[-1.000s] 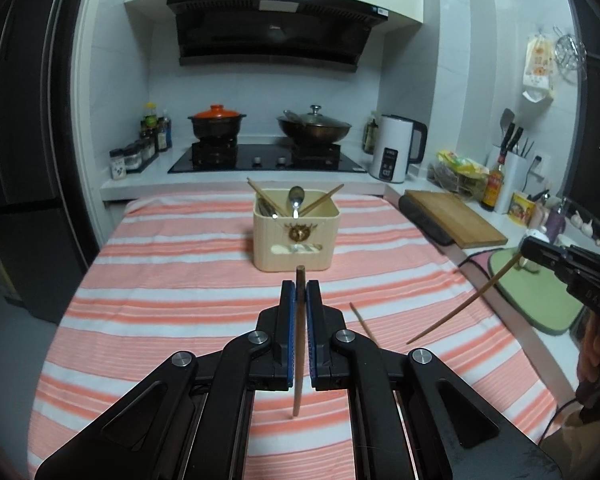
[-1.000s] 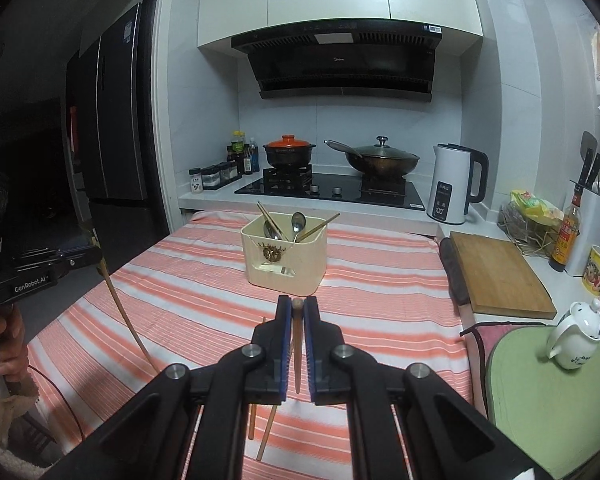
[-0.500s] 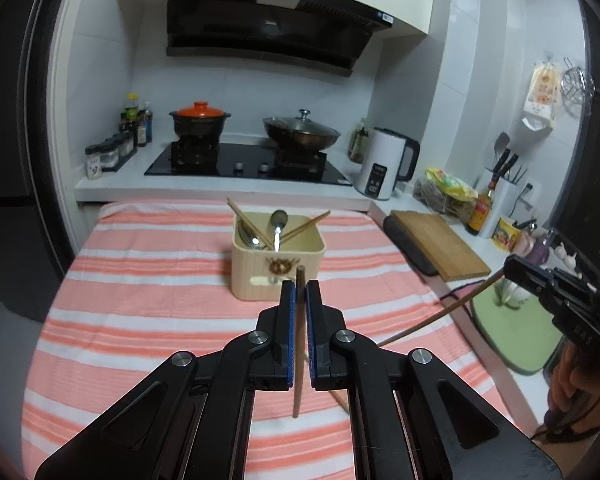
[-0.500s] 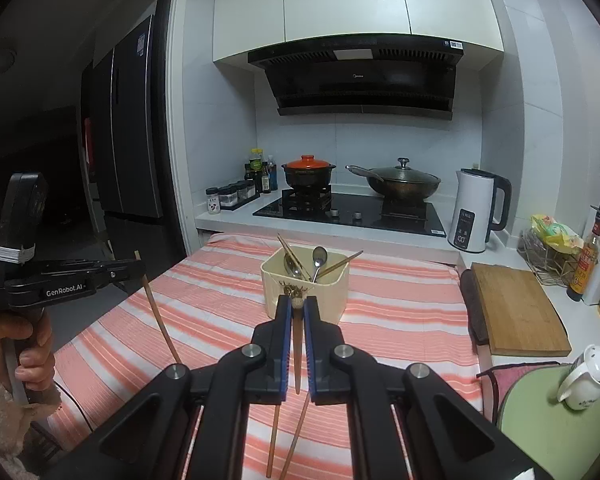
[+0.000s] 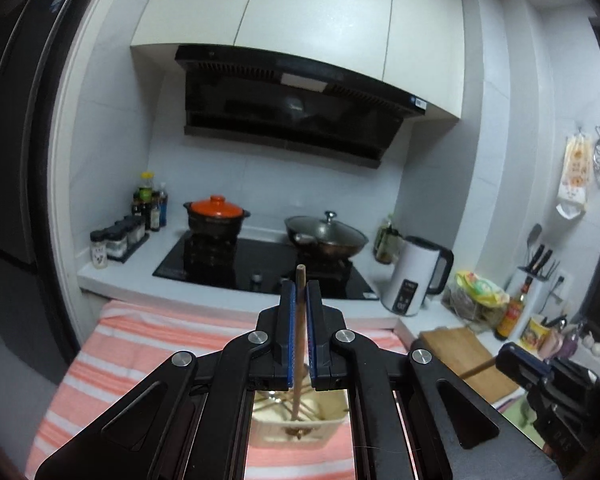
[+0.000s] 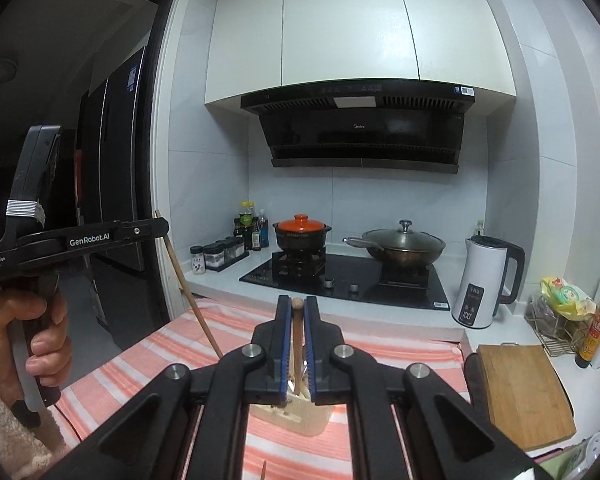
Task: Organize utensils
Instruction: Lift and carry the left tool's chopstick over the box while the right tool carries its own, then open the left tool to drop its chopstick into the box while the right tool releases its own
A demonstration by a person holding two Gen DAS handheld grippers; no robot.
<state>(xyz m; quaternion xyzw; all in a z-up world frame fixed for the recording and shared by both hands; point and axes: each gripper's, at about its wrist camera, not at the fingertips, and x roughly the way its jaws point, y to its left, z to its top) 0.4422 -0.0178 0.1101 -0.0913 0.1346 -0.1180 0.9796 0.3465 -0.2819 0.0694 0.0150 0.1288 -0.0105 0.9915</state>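
Note:
My left gripper (image 5: 300, 292) is shut on a wooden chopstick (image 5: 299, 344) that stands upright between the blue pads. Its lower tip hangs over the cream utensil box (image 5: 320, 428), which holds several sticks and shows through the gripper frame. My right gripper (image 6: 297, 306) is shut on a second wooden chopstick (image 6: 297, 344), also upright, above the same utensil box (image 6: 300, 416). The right wrist view shows the left gripper (image 6: 156, 227) at the left, held by a hand (image 6: 40, 344), its chopstick (image 6: 188, 292) slanting down. Another chopstick (image 6: 263, 472) lies on the cloth.
An orange-and-white striped cloth (image 5: 148, 340) covers the table. Behind it stand a hob with an orange-lidded pot (image 6: 302, 232) and a lidded wok (image 6: 404, 244), a white kettle (image 6: 484, 280), and spice jars (image 6: 220, 252). A wooden cutting board (image 6: 520, 392) lies to the right, a dark fridge (image 6: 116, 184) to the left.
Both grippers have risen and moved forward towards the utensil box, each keeping its chopstick. The box now lies low under the fingers, mostly hidden, and the stove fills the middle of both views.

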